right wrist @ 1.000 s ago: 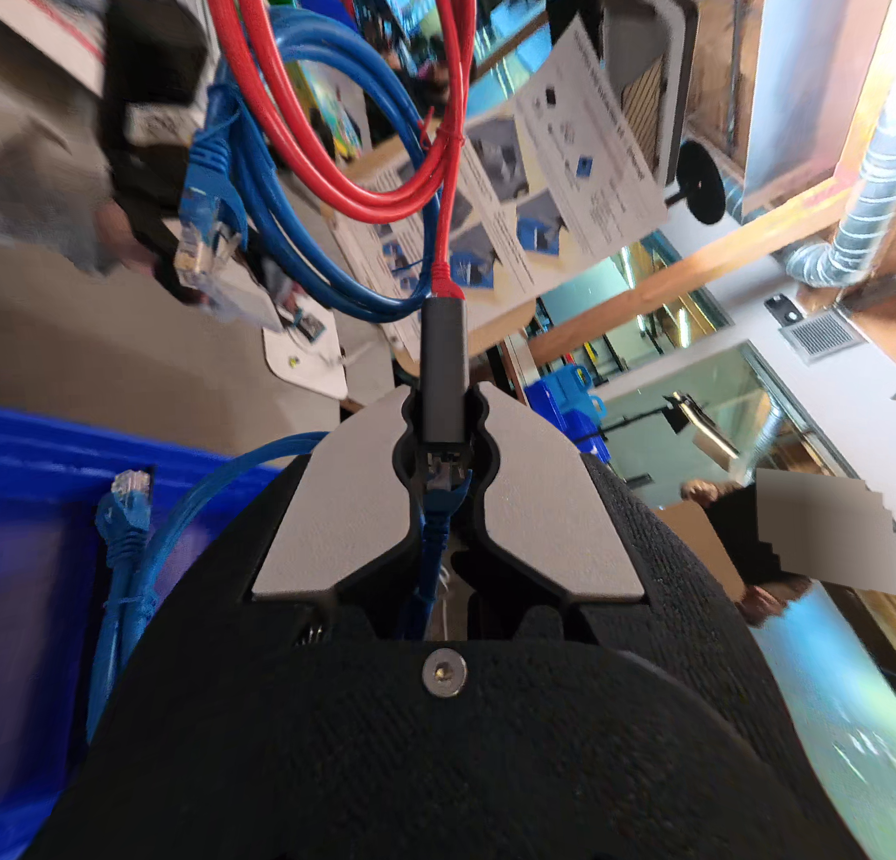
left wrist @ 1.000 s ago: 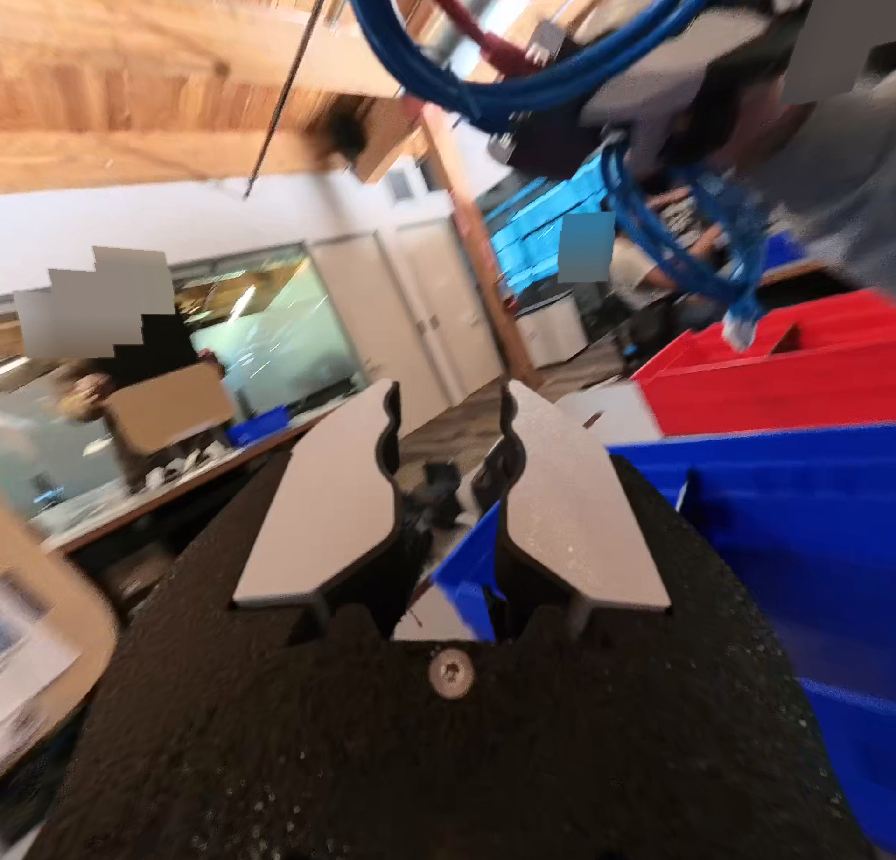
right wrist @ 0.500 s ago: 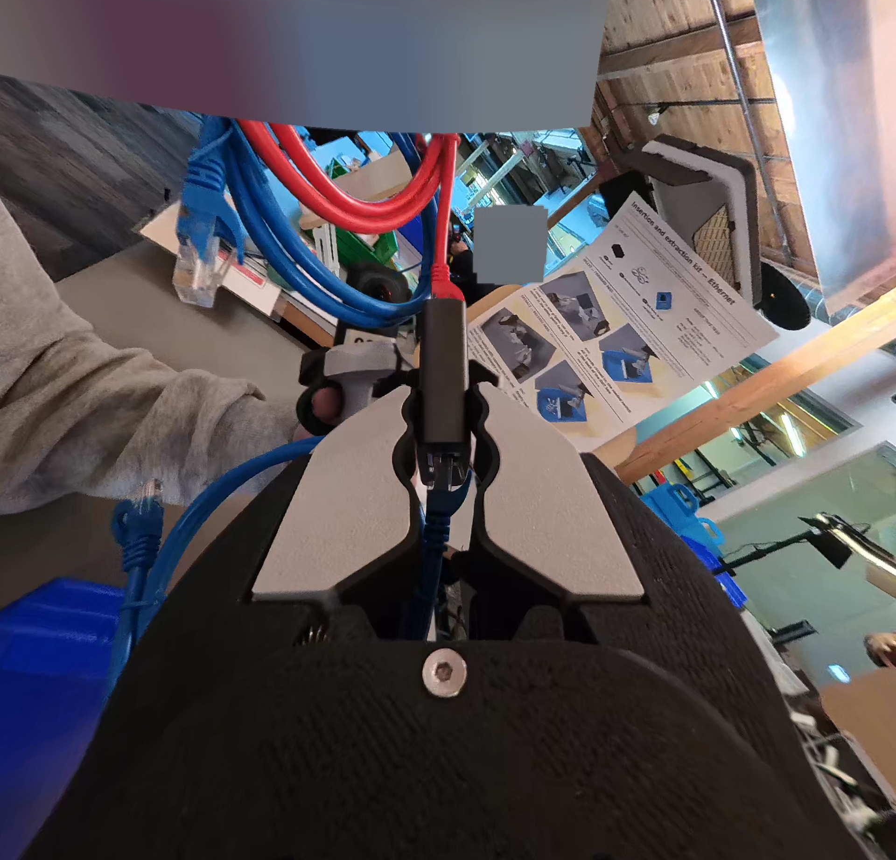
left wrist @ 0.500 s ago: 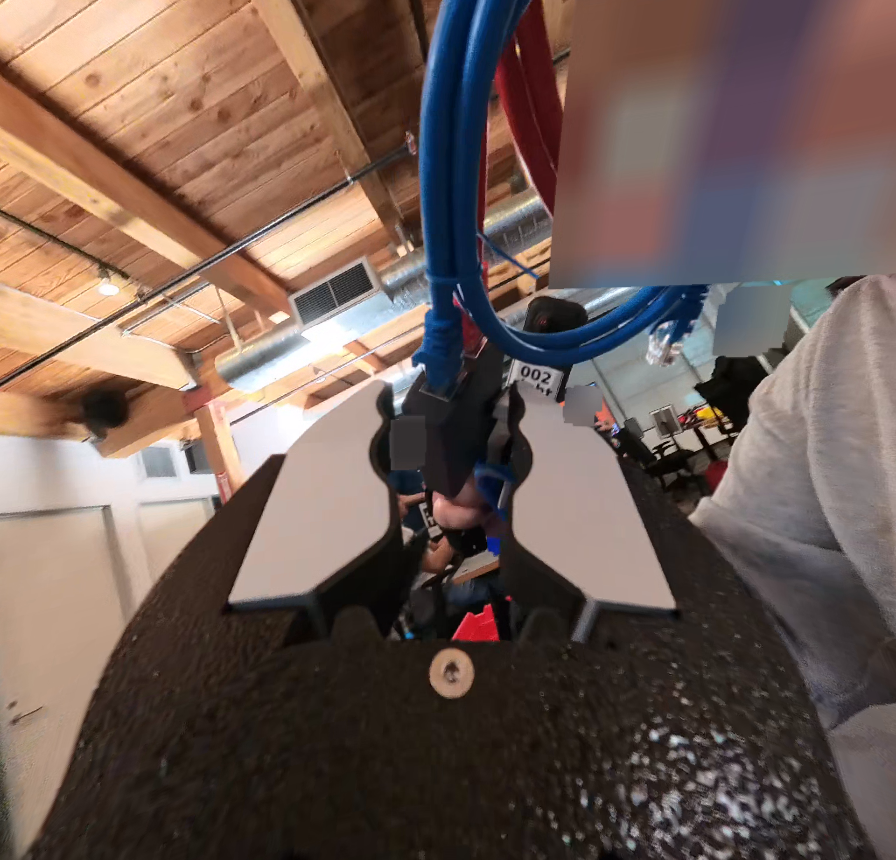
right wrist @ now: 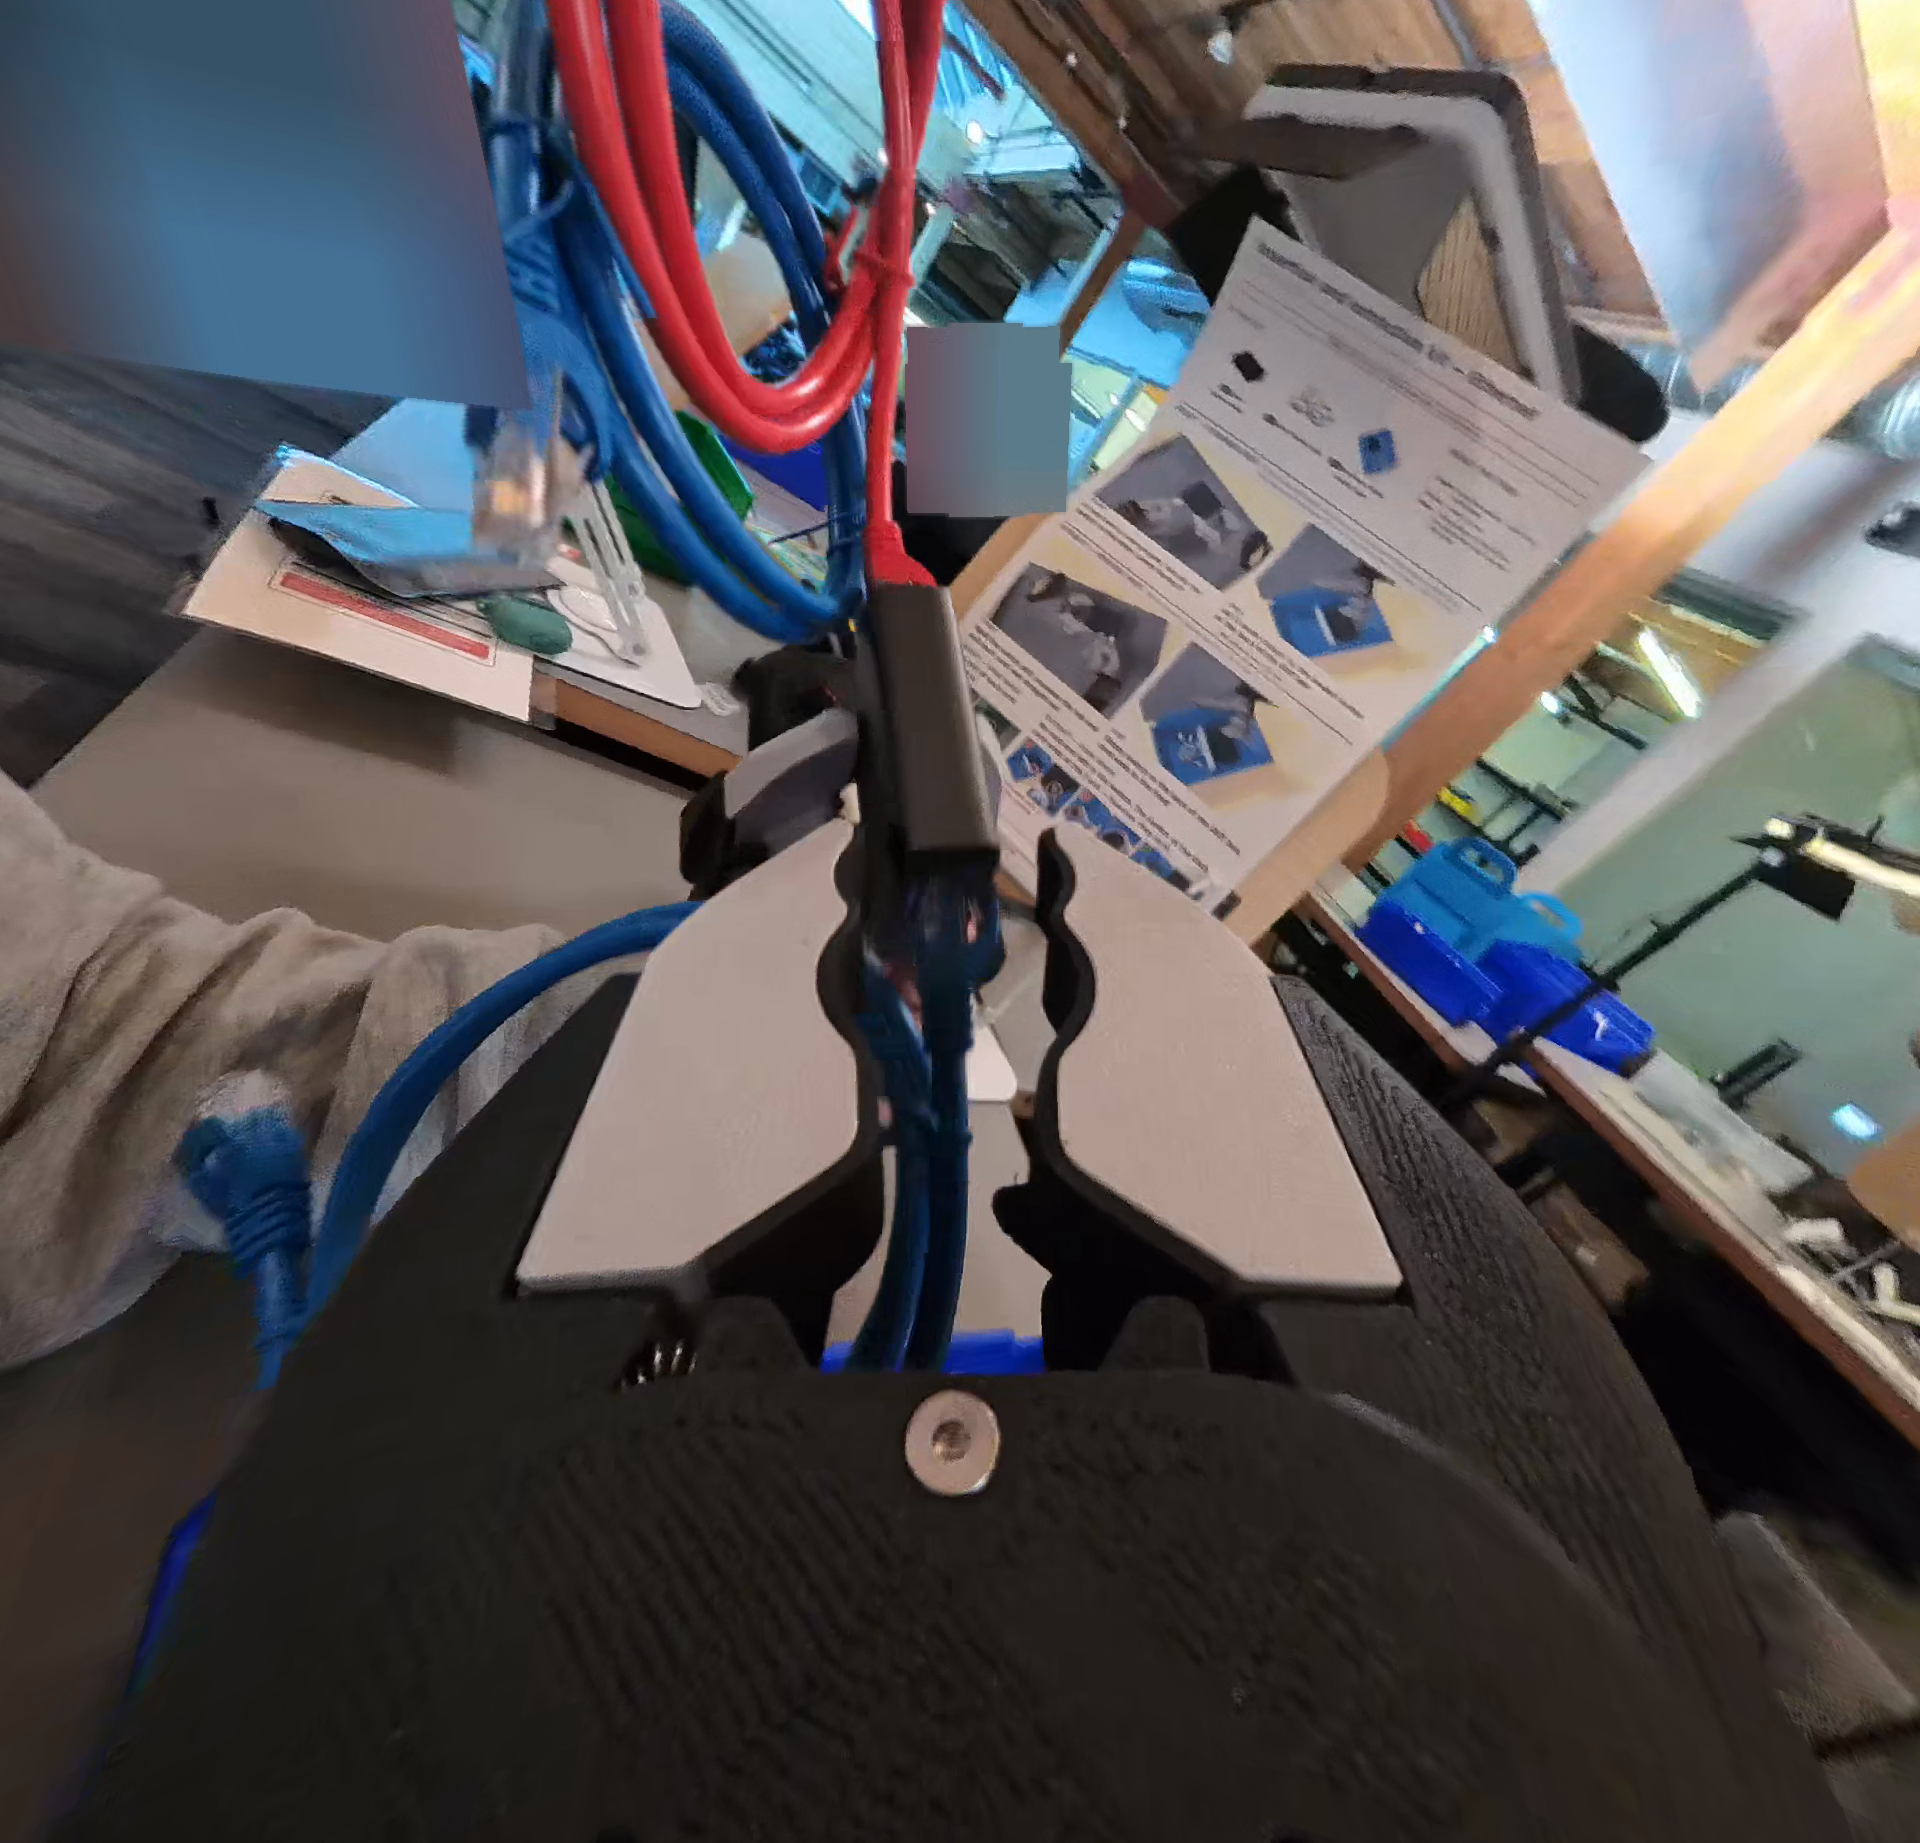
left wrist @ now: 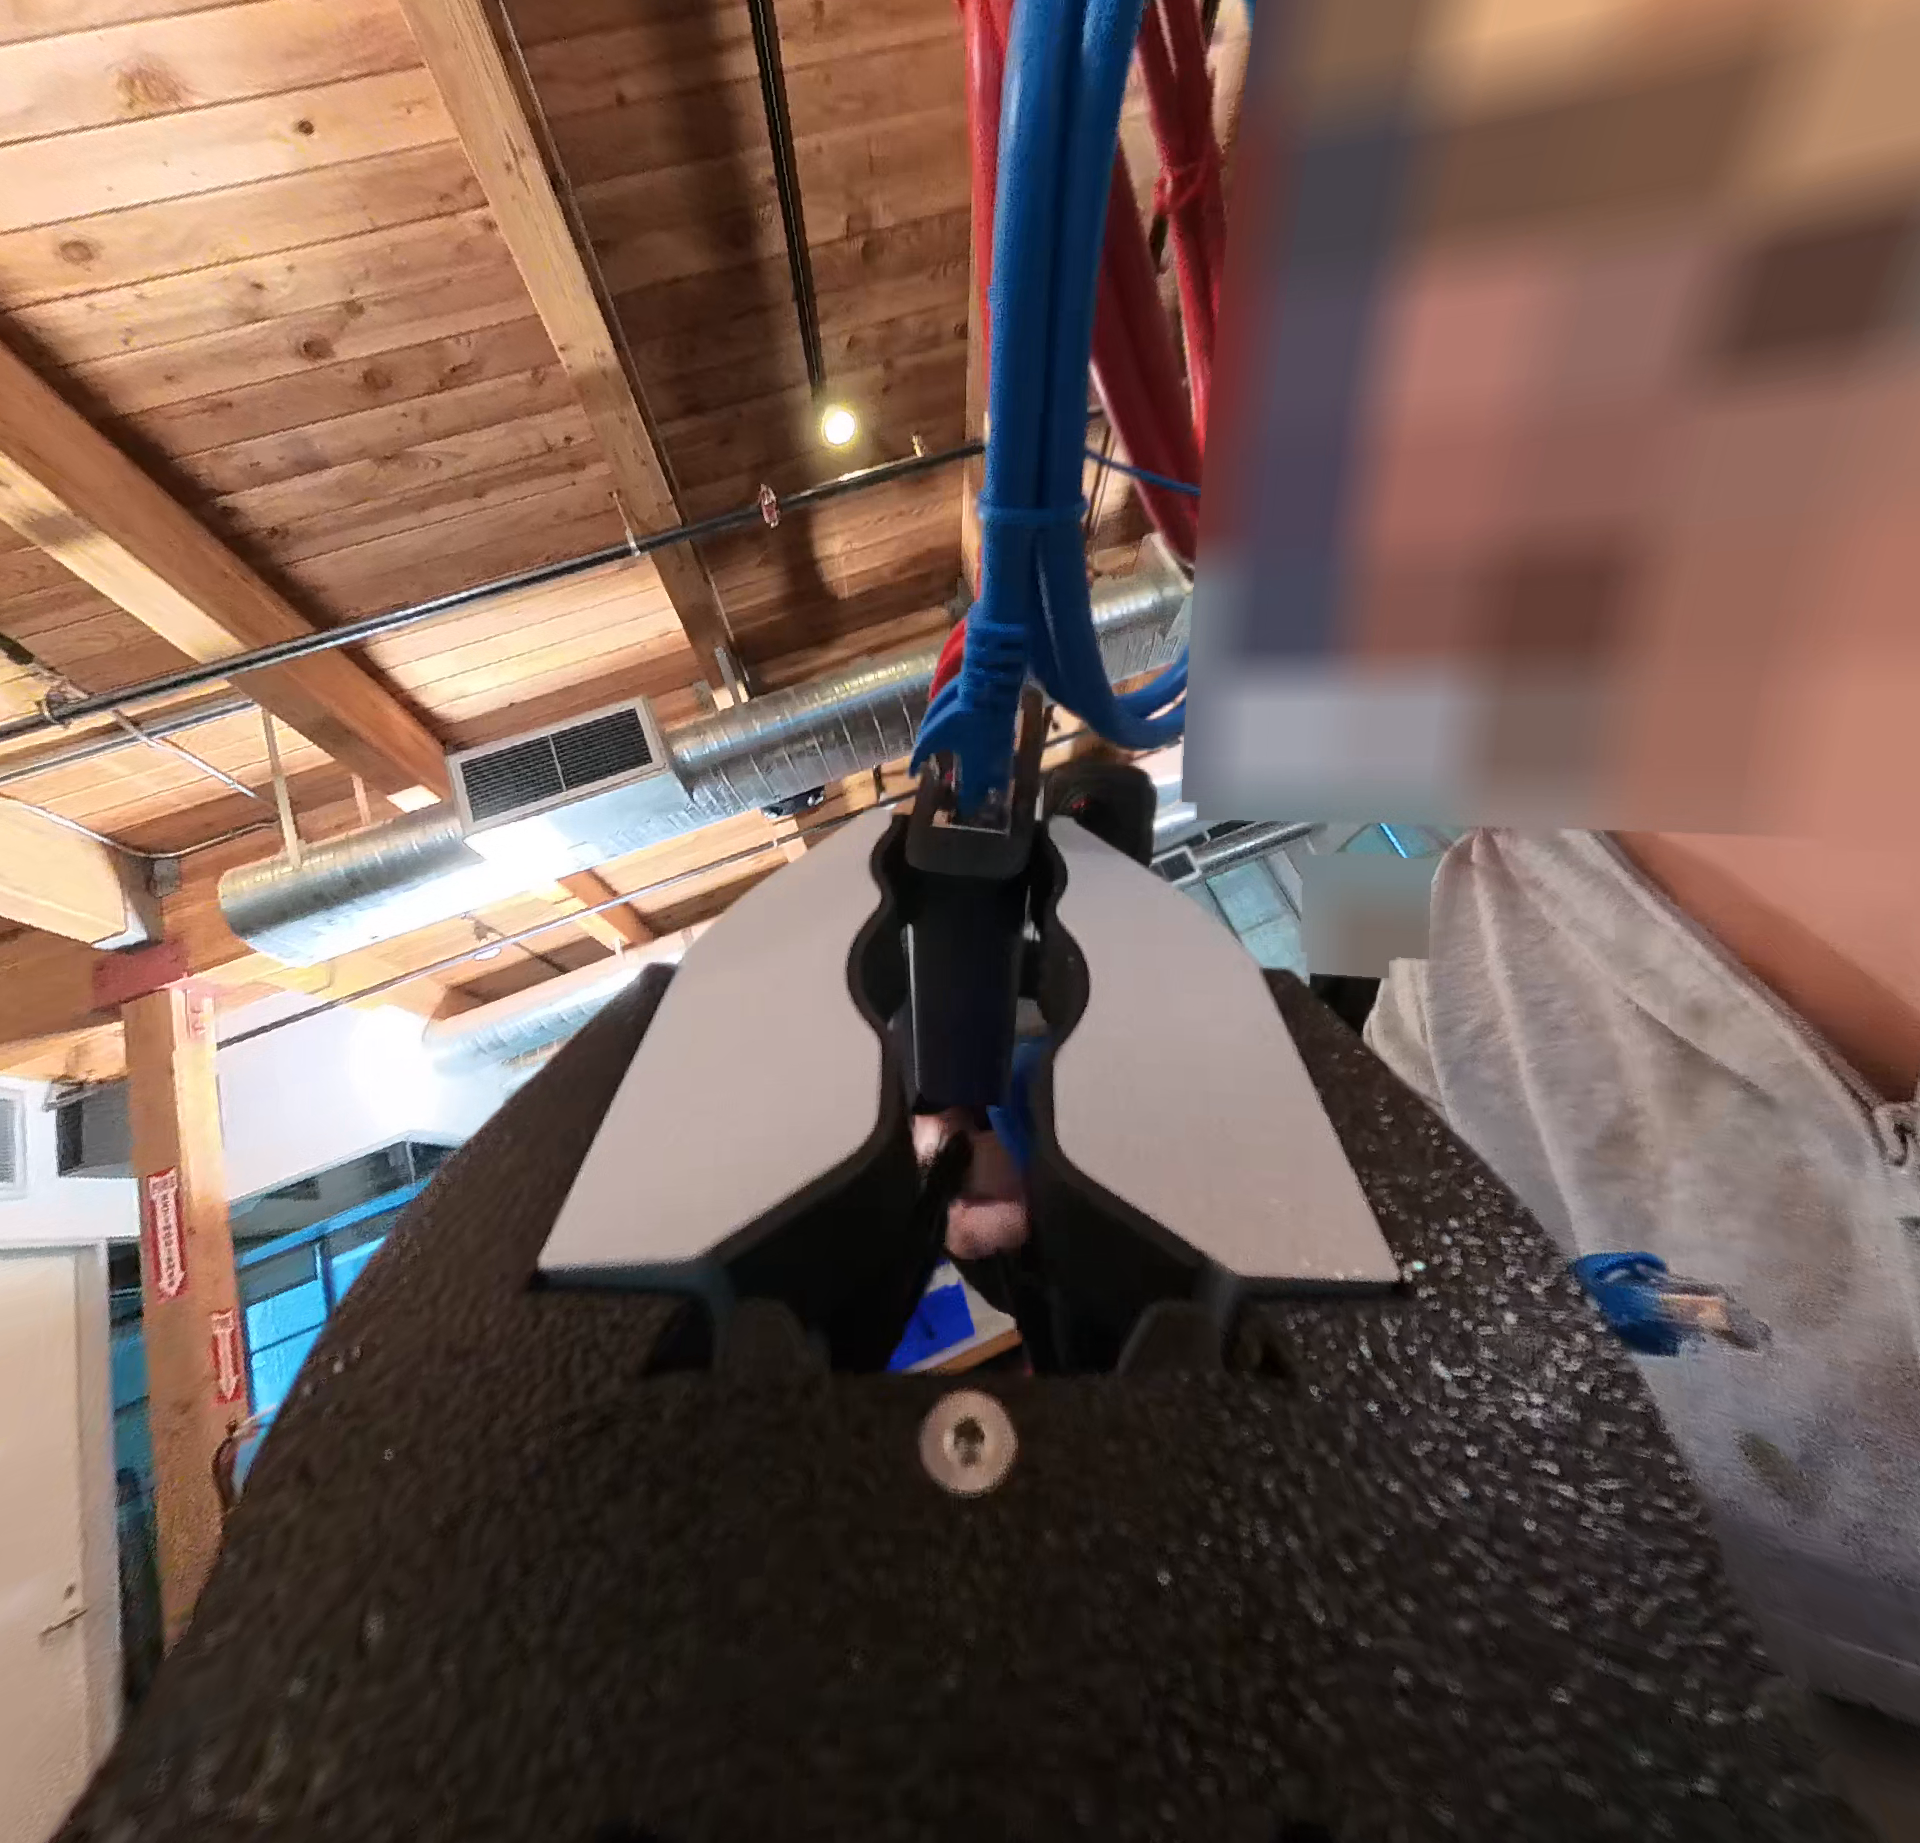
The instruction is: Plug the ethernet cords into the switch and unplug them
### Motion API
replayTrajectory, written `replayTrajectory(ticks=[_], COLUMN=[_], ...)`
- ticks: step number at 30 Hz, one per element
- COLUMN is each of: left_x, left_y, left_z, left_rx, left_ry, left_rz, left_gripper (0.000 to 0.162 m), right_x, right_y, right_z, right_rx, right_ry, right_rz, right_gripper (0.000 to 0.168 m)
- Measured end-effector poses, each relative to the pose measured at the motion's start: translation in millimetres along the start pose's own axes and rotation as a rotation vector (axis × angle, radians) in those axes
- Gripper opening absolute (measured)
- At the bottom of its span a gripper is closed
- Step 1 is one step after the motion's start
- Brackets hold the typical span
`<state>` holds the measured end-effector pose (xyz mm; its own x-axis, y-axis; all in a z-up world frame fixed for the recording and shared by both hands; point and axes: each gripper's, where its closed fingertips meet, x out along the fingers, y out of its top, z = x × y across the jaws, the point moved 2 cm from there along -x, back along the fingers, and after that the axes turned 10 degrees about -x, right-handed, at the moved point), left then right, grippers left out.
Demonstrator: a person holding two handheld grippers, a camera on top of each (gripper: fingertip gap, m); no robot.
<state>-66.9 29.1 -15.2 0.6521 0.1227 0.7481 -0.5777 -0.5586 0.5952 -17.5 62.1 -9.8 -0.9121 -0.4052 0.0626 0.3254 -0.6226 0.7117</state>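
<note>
A black coupler [left wrist: 966, 962] joins a blue cable [left wrist: 1039, 339] and a red cable [left wrist: 1164, 235], both coiled in loops above. My left gripper [left wrist: 966, 843] points up toward the ceiling and is shut on the coupler, with the blue plug [left wrist: 977, 723] entering its top. In the right wrist view my right gripper [right wrist: 951, 858] is open. The coupler [right wrist: 925, 713] hangs just beyond its tips, with the red cable [right wrist: 894, 339] above it. The blue cable [right wrist: 930, 1014] runs down between the right fingers. The left gripper's fingers [right wrist: 784, 770] hold the coupler from behind.
A person's grey sleeve [right wrist: 156, 1014] is at the left, with a loose blue plug [right wrist: 249, 1201] in front of it. A printed sheet [right wrist: 1351, 546] stands behind on a grey table [right wrist: 312, 775]. Blue bins [right wrist: 1496, 962] sit far right. Wooden beams and a duct [left wrist: 520, 785] are overhead. The grippers are tip to tip, or close to it.
My left gripper swung up from the bins and shut on the coupler. My right gripper, which held the coupler, has opened and let go of it.
</note>
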Motion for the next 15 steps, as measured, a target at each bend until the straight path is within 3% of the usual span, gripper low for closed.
replayTrajectory(ticks=[4, 7, 13, 15], left_x=[-4, -1, 0, 5], left_y=[2, -5, -11, -13], left_z=[2, 5, 1, -4], left_rx=[-0.018, -0.044, -0.059, -0.06], left_ry=[-0.032, -0.062, -0.034, 0.017], left_rz=[0.01, -0.022, -0.026, -0.004], left_gripper=[0.021, 0.02, 0.023, 0.041], right_x=[-2, 1, -2, 0], right_y=[-10, -7, -11, -15], right_z=[-9, -13, -13, -14], right_rx=[0.091, 0.142, 0.097, 0.064], right_ry=[0.027, 0.027, -0.013, -0.017], right_rz=[-0.019, 0.044, 0.043, 0.012], right_gripper=[0.032, 0.022, 0.019, 0.019])
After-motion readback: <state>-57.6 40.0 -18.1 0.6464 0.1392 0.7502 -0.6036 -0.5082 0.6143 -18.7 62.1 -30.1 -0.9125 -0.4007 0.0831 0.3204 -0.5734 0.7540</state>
